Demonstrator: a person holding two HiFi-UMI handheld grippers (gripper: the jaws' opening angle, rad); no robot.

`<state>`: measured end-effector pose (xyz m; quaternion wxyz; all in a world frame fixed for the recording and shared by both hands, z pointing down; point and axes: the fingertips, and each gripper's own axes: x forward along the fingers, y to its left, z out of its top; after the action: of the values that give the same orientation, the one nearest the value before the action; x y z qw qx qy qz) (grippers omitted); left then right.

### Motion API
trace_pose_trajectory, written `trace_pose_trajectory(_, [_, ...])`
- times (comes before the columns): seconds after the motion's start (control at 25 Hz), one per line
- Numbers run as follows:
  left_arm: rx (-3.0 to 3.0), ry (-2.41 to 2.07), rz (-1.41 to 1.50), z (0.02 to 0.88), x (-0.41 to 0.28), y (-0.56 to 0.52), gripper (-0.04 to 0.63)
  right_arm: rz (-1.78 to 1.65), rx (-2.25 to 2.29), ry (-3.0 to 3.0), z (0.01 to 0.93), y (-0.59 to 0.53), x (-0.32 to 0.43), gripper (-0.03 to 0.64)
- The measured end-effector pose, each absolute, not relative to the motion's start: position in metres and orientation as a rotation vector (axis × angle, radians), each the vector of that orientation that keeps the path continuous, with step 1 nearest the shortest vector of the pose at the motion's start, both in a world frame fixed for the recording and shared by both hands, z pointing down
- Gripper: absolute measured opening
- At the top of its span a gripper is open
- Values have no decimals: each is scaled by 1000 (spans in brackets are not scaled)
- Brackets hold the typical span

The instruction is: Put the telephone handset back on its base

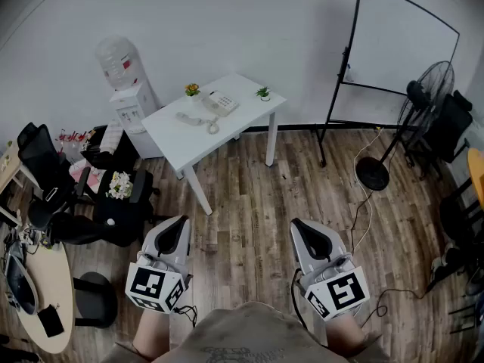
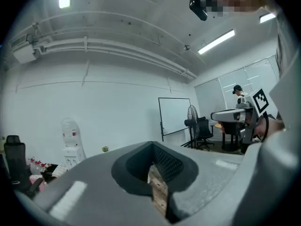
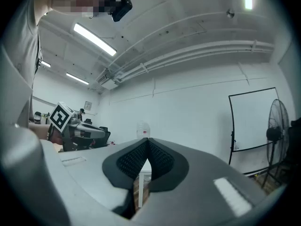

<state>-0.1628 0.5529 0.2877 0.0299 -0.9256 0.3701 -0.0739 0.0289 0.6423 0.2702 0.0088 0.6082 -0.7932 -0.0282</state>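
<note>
White table point(image 1: 178, 138) well away, handset point(image 1: 198, 119) beside base point(image 1: 220, 102) toward front edge, left gripper point(image 1: 175, 231) and right gripper point(image 1: 309, 235) jaws together, nothing held

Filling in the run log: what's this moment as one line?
handset off base, lying on table | left gripper shut, empty | right gripper shut, empty | both far from table

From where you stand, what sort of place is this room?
Most likely an office or small meeting room: a whiteboard on a stand, a water dispenser against the wall, black office chairs, and a white table carrying a telephone.
</note>
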Motion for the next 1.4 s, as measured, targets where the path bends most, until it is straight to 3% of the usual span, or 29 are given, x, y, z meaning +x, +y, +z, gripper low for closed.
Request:
trace_pose_trajectory(0.68, [-2830,1201,-194,292,-152,564,2,-61,1948,-2499,280,646,51,31])
trace_pose_trajectory(0.72, [-2822,1220,-195,292,-153,563,20,-60,1967,-2493,280,646,54,61])
trace_pose_trajectory(0.76, [-2815,1240,-204,293,-153,562,136,-56,1981,-2483,280,646,56,216])
trace_pose_trajectory(0.8, [-2808,1257,-214,295,-152,562,169,-53,1989,-2471,281,646,59,300])
trace_pose_trajectory(1.4, [-2806,1235,-218,304,-142,552,169,14,1961,-2411,307,631,73,284])
